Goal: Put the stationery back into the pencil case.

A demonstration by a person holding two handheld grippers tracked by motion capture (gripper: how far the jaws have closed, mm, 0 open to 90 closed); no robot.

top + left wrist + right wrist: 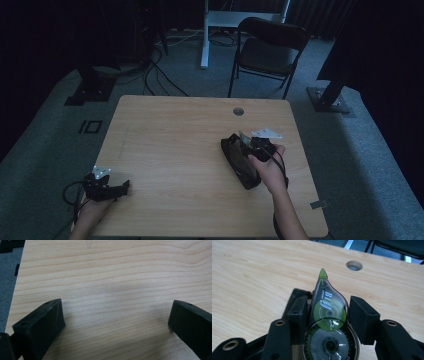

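Wooden table (175, 150), black chair (267, 50) behind.

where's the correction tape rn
The correction tape sits clamped in the right claw in the right gripper view, green tip toward the table's round hole.

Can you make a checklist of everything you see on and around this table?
Surface: wooden table, round hole near the far edge.
Job's things: correction tape, clear with green inside, tip pointing away; black pouch on the table.
Clutter: nothing seen.
Tongs: right tongs shut on the tape, above the pouch; left tongs open over bare wood at the near left corner.
Cables: one trails from each tongs; more lie on the floor.
Surroundings: black chair, grey carpet, dark curtains.
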